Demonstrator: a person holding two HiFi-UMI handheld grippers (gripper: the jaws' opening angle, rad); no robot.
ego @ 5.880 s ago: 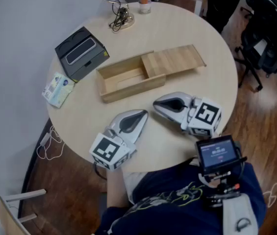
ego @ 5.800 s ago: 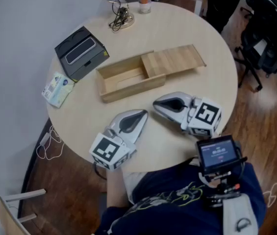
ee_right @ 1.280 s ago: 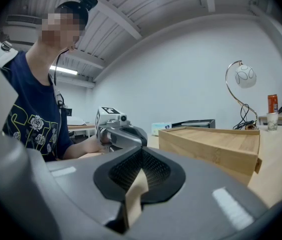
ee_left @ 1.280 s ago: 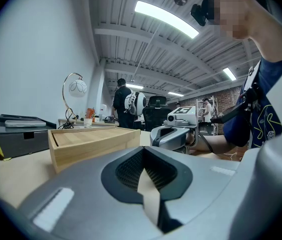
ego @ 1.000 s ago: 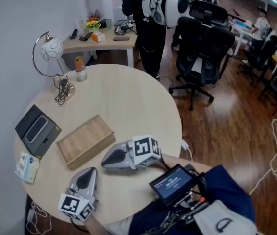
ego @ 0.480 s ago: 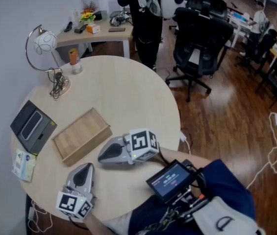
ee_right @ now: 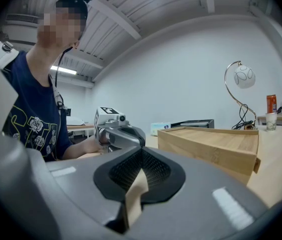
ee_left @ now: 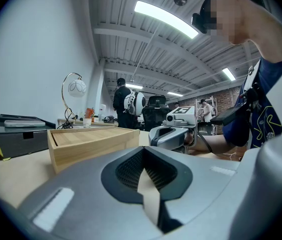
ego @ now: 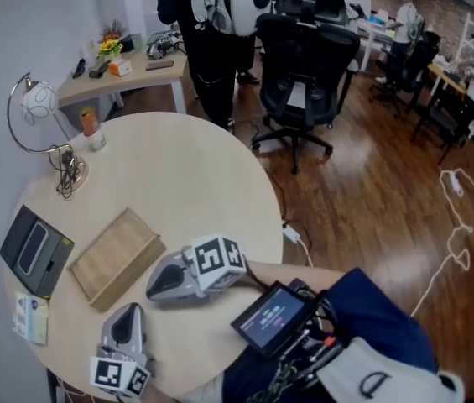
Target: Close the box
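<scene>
The wooden box [ego: 115,254] lies on the round table [ego: 195,183] with its sliding lid fully over it. My left gripper [ego: 131,311] rests on the table just in front of the box, jaws shut and empty. To its right, my right gripper [ego: 153,287] lies beside the box's near corner, also shut with nothing held. In the left gripper view the box [ee_left: 93,144] stands ahead of the shut left gripper [ee_left: 145,184], with the right gripper [ee_left: 173,134] beyond. The right gripper view shows the box [ee_right: 210,144] at the right of the shut right gripper [ee_right: 137,181].
A black device [ego: 31,250] and a tissue pack [ego: 31,317] sit left of the box. A lamp [ego: 39,99] and an orange bottle [ego: 92,128] stand at the table's far edge. A small screen [ego: 274,317] is near my lap. An office chair [ego: 304,49] and a standing person [ego: 211,23] are behind.
In the earliest frames the lid was slid half off; now it covers the box. Over the last second the head camera swung, while both grippers stayed resting by the box.
</scene>
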